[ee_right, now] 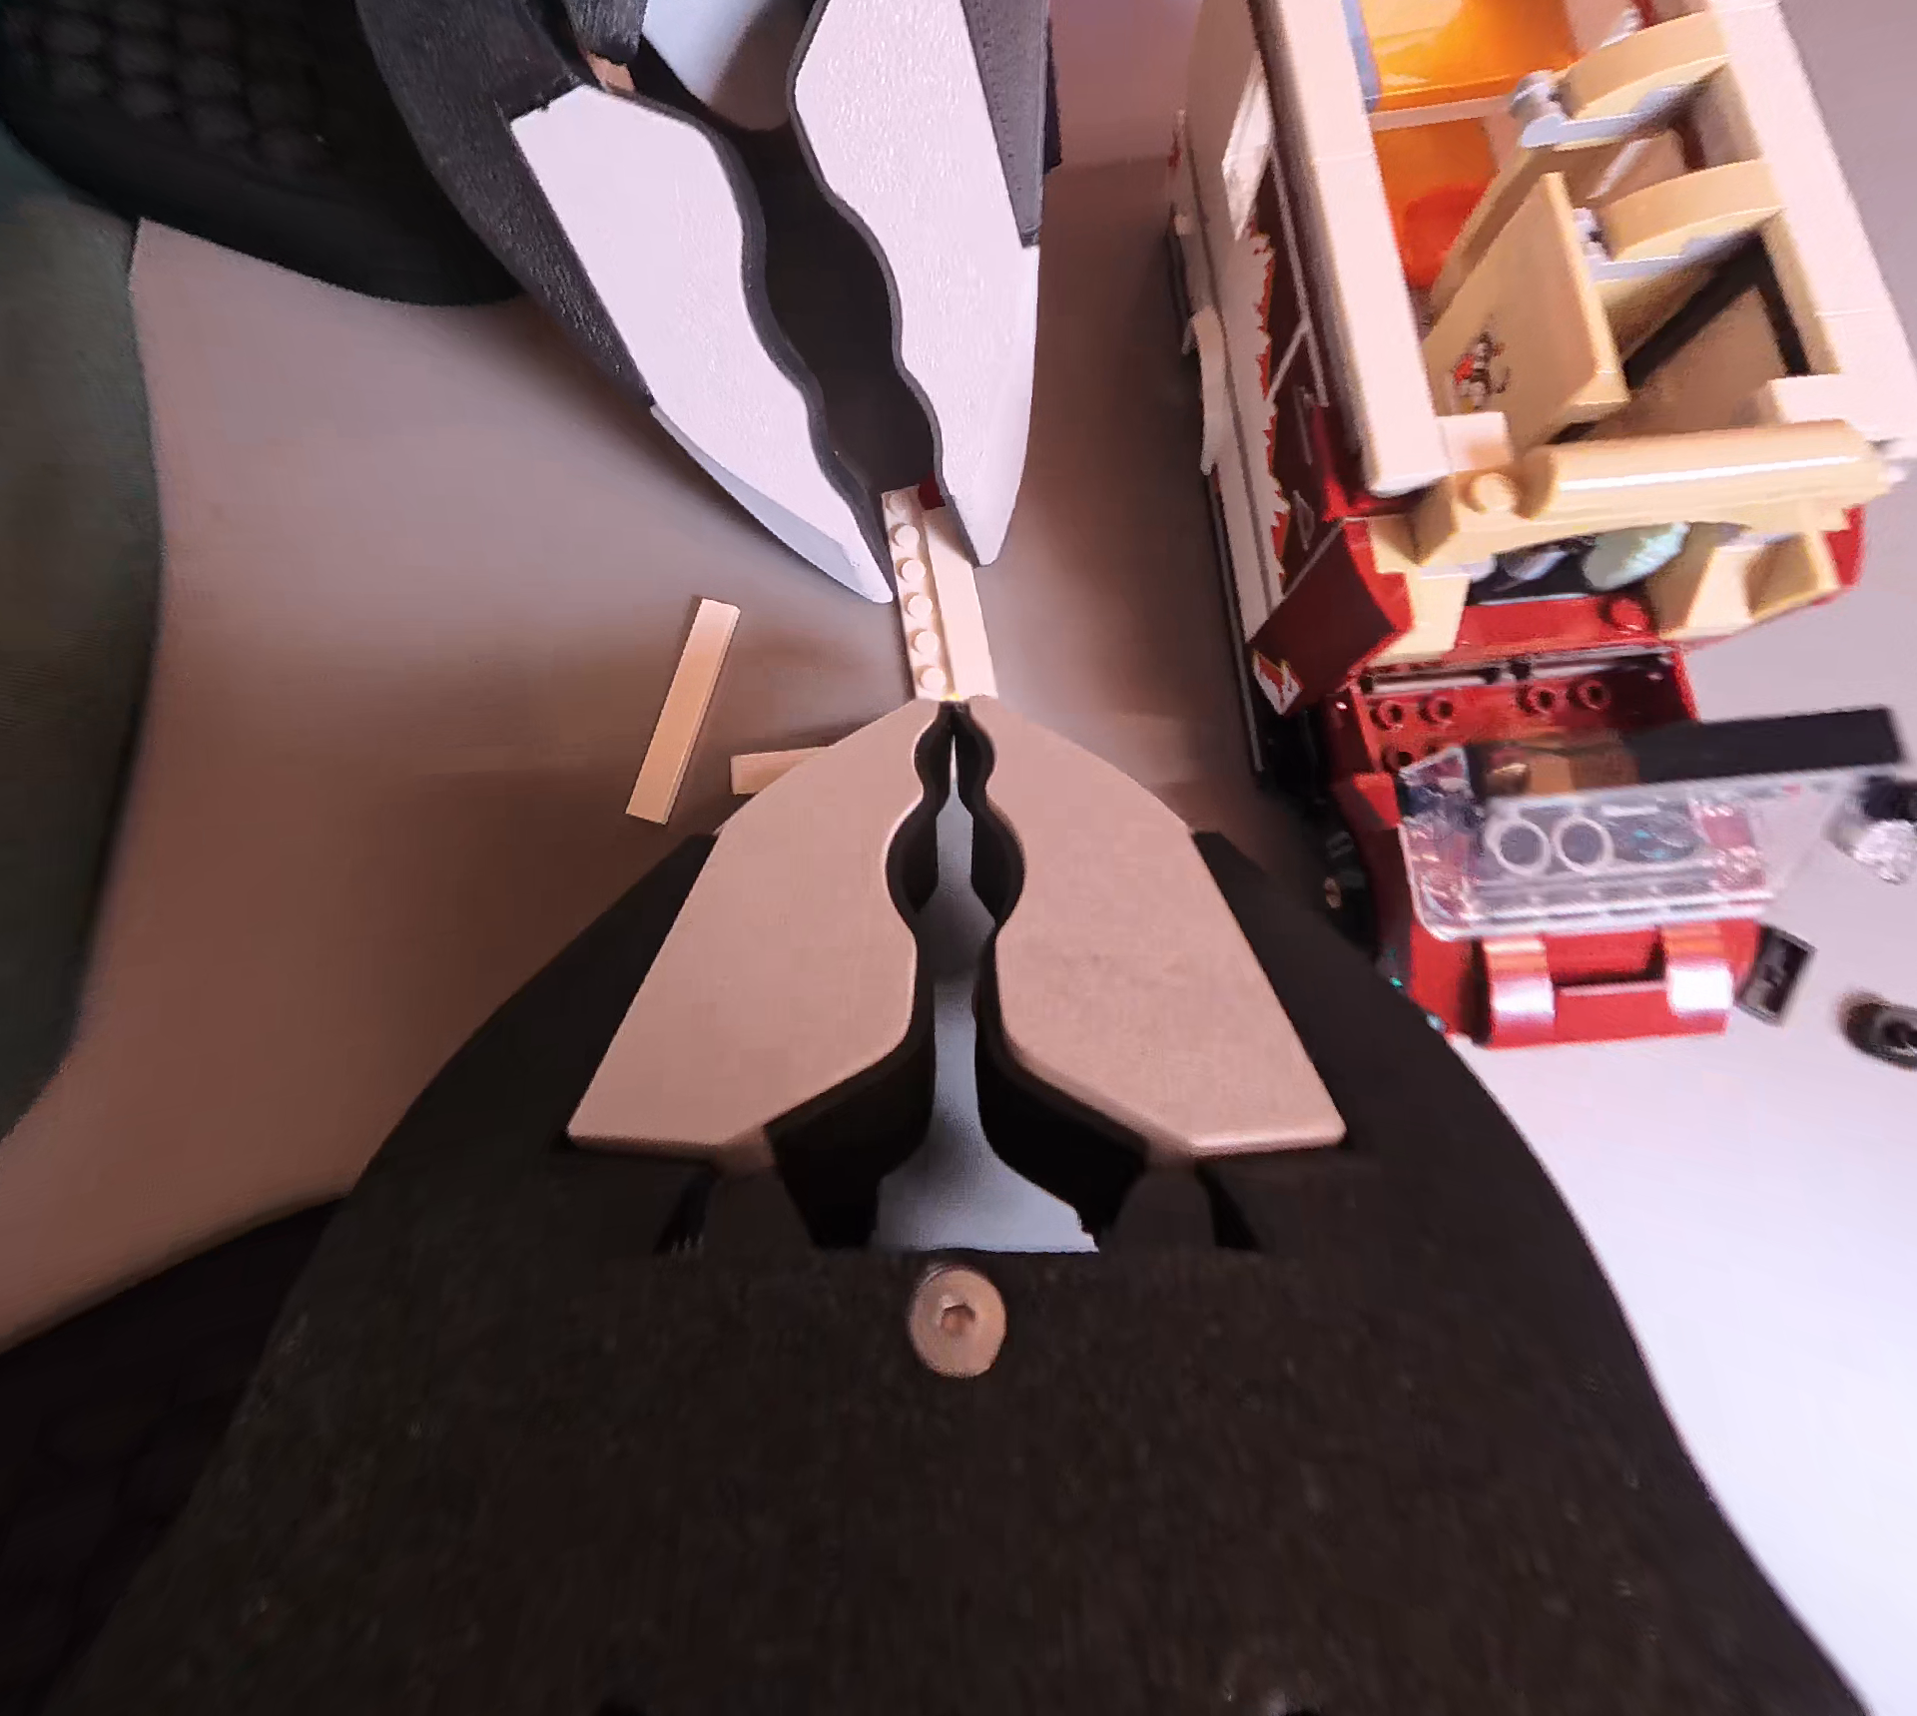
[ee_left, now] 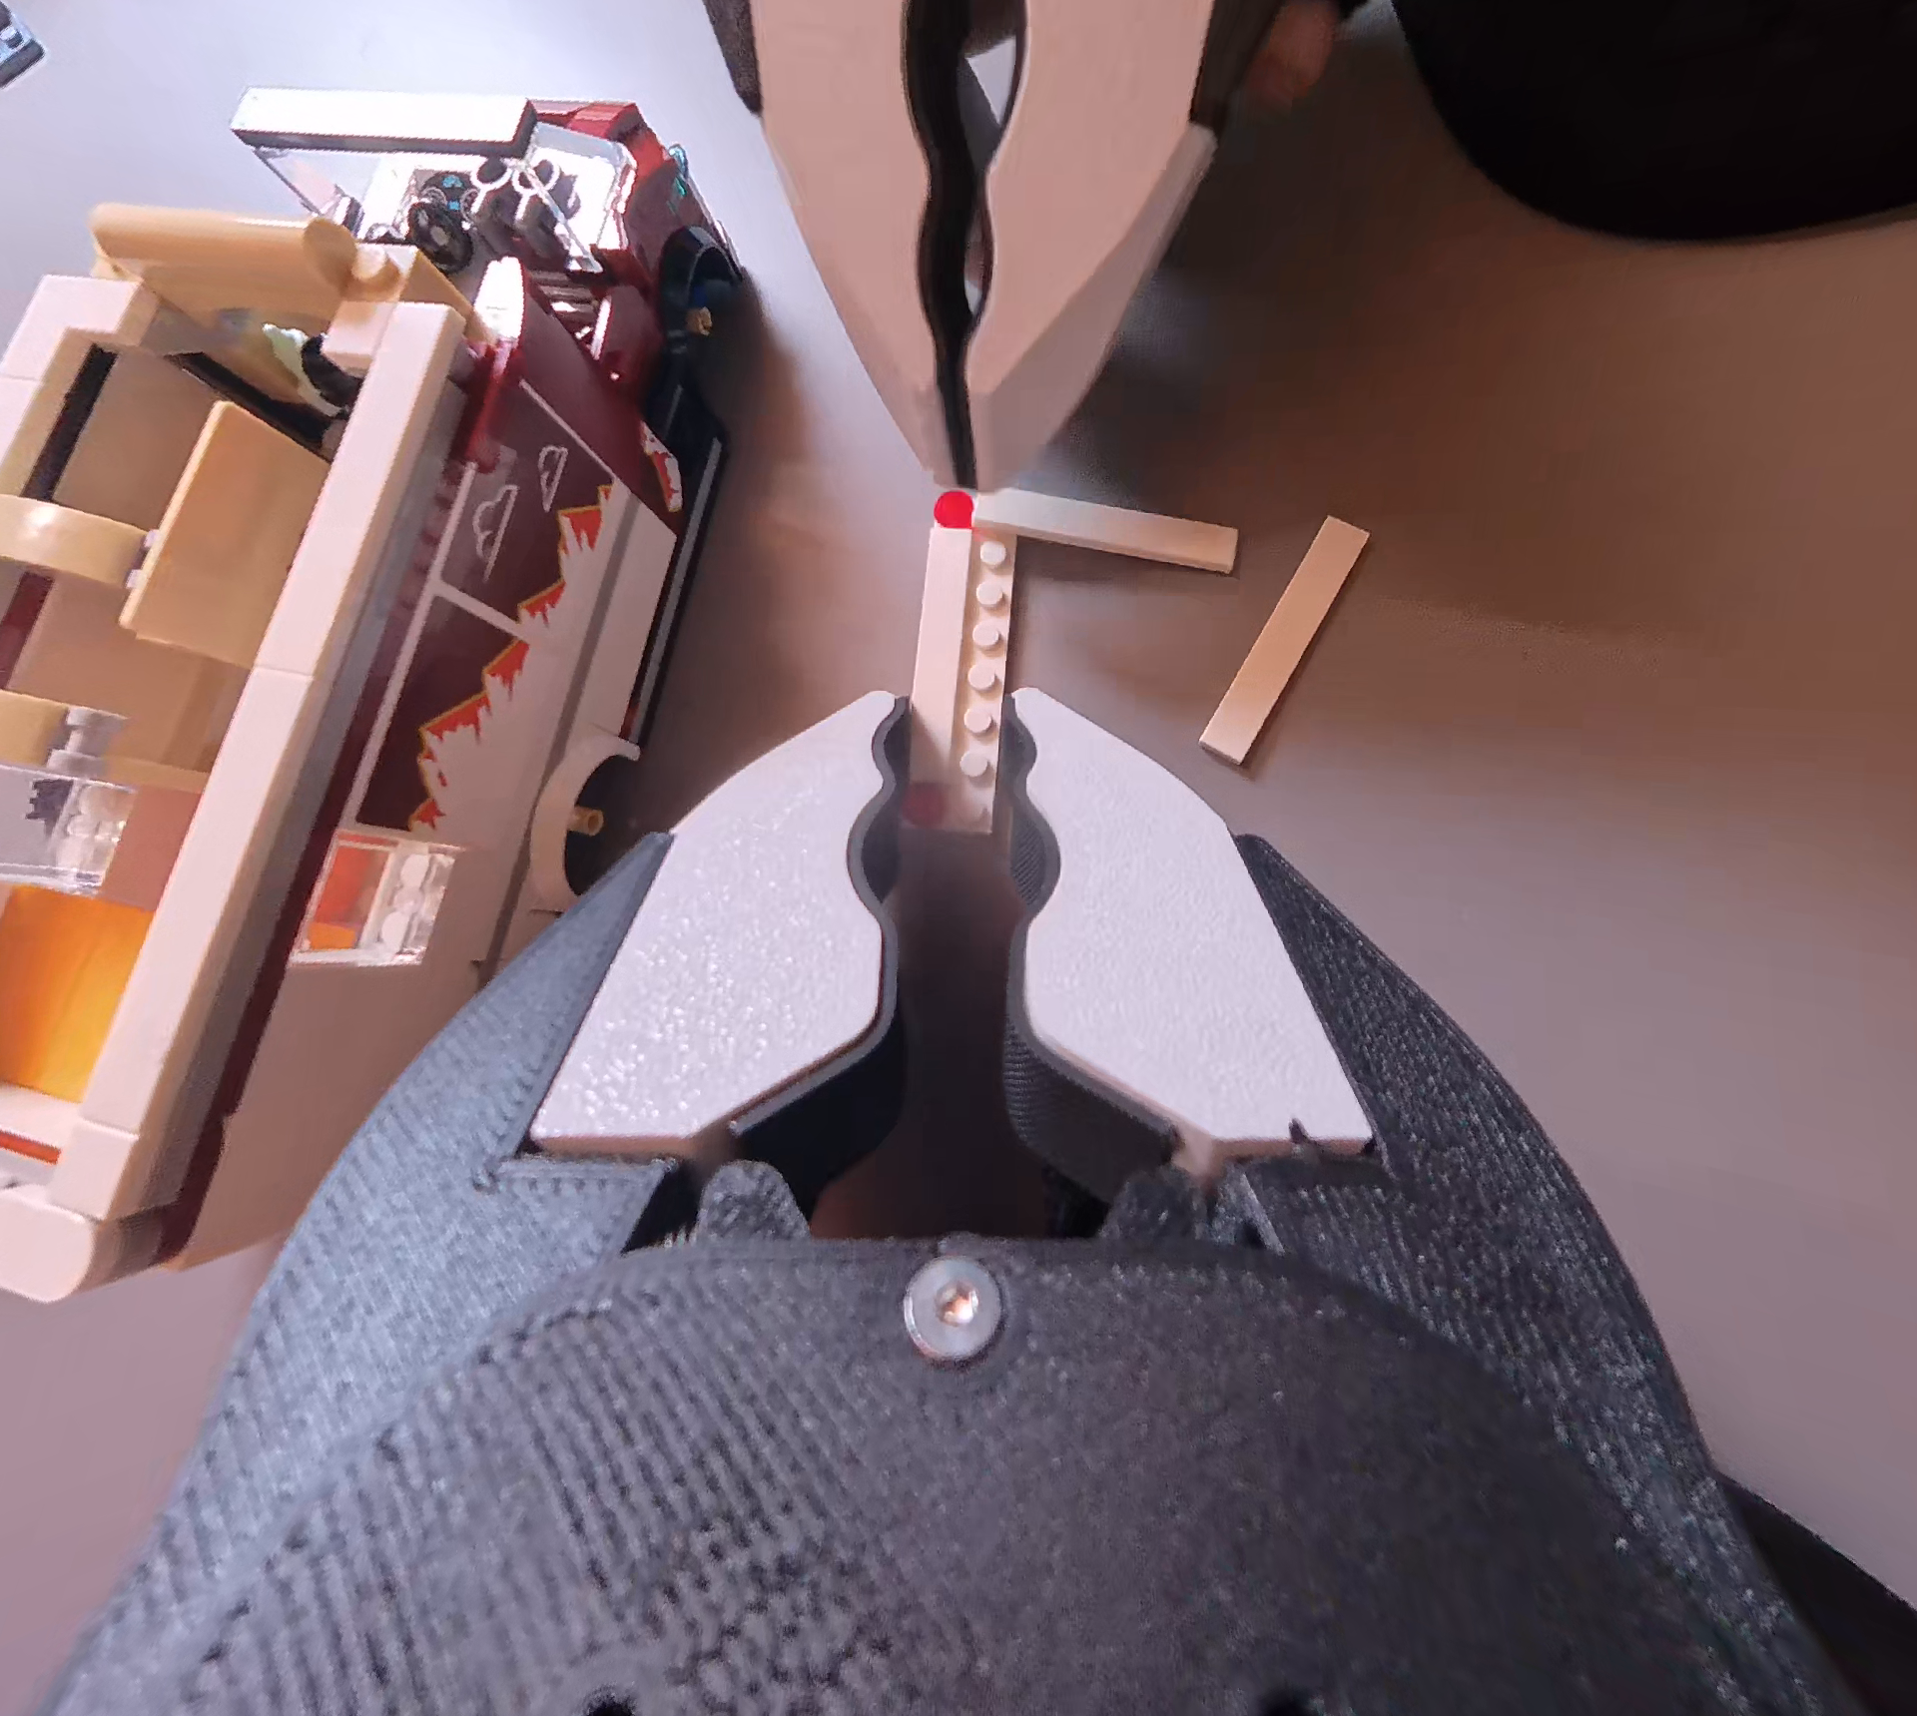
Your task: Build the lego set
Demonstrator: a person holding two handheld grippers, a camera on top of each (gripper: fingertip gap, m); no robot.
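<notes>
My left gripper (ee_left: 954,717) is shut on one end of a long white studded plate (ee_left: 980,629) that has a smooth white tile along one side. A small red round piece (ee_left: 952,510) sits at the plate's far end, and another red bit (ee_left: 921,803) shows between the left pads. My right gripper (ee_right: 954,712) is shut, with its fingertips (ee_left: 960,463) right at the red round piece. In the right wrist view the plate (ee_right: 939,619) runs from the left gripper (ee_right: 928,546) to my closed tips. I cannot tell whether the right tips pinch the red piece.
Two loose cream tiles (ee_left: 1105,531) (ee_left: 1286,639) lie on the table beside the plate. A dark red and cream brick-built van (ee_left: 363,629) (ee_right: 1504,318) with its roof off stands close by. Small loose parts (ee_right: 1883,1034) lie near its front. A person in dark clothing (ee_left: 1660,7) is behind. Both grippers' tips are close together, under 4 cm apart.
</notes>
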